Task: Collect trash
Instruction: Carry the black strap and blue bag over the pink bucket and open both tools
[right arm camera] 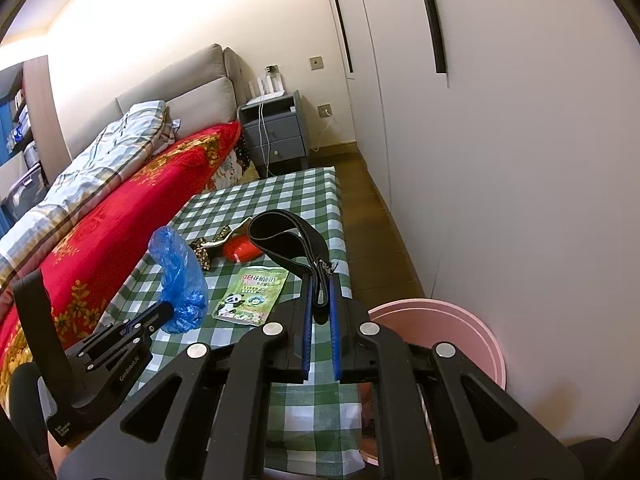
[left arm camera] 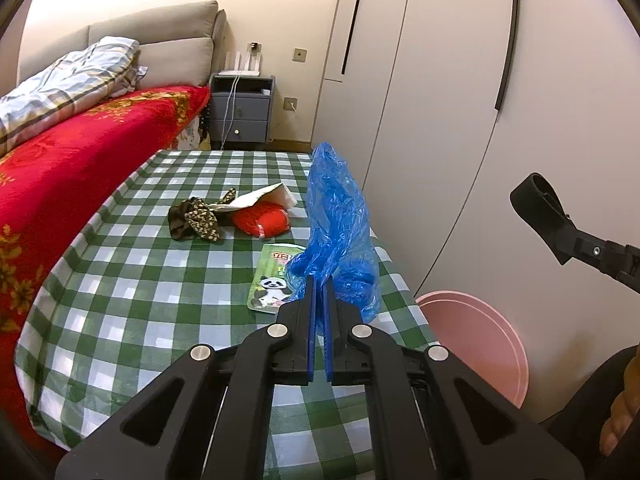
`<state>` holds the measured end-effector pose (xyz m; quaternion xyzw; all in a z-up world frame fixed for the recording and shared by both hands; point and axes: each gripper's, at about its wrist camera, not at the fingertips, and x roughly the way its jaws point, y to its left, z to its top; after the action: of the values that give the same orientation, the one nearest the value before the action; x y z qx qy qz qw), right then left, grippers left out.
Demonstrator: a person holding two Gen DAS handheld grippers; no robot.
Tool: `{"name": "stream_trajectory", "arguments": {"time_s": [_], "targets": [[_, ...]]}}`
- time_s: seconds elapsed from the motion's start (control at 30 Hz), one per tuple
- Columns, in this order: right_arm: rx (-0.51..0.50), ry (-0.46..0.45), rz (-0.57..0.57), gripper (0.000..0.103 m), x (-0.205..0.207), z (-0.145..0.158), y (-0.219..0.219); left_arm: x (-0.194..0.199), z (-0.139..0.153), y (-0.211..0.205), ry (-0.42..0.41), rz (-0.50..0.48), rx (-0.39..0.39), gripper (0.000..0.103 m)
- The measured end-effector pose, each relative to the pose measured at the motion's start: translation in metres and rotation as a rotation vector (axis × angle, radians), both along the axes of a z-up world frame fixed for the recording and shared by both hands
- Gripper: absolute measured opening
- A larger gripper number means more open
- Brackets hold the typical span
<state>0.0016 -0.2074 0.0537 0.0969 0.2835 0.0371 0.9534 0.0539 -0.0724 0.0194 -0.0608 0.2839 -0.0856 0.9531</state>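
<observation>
I am partway through: my left gripper (left arm camera: 319,284) is clamping the blue plastic bag (left arm camera: 340,220) and my right gripper (right arm camera: 319,284) is clamping a black strap (right arm camera: 280,236), both lifted above the table's near right corner beside the pink bin (right arm camera: 472,328). The panda packet (left arm camera: 272,280), red pouch (left arm camera: 262,220) and patterned cloth (left arm camera: 196,220) (mid-table) are still lying there, so nothing seems binned yet.

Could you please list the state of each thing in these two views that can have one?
Left tool: shut on the blue plastic bag, held up off the table.
Right tool: shut on the black strap, its loop raised.
Panda packet: lying flat on the checked tablecloth.
Red item: lying on the cloth, untouched.
Patterned cloth: crumpled beside it.
Pink bin: upright, open-topped.
Nightstand drawers: closed.
</observation>
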Motion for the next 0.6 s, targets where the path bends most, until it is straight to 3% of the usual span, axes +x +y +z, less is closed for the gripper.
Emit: {"name": "stream_trajectory", "arguments": {"time_s": [0.6], "targets": [[0.005,0.011,-0.049,0.008,0.002,-0.006,-0.012,0.011,-0.009,-0.026,0.019,-0.046,-0.010,0.003]]}}
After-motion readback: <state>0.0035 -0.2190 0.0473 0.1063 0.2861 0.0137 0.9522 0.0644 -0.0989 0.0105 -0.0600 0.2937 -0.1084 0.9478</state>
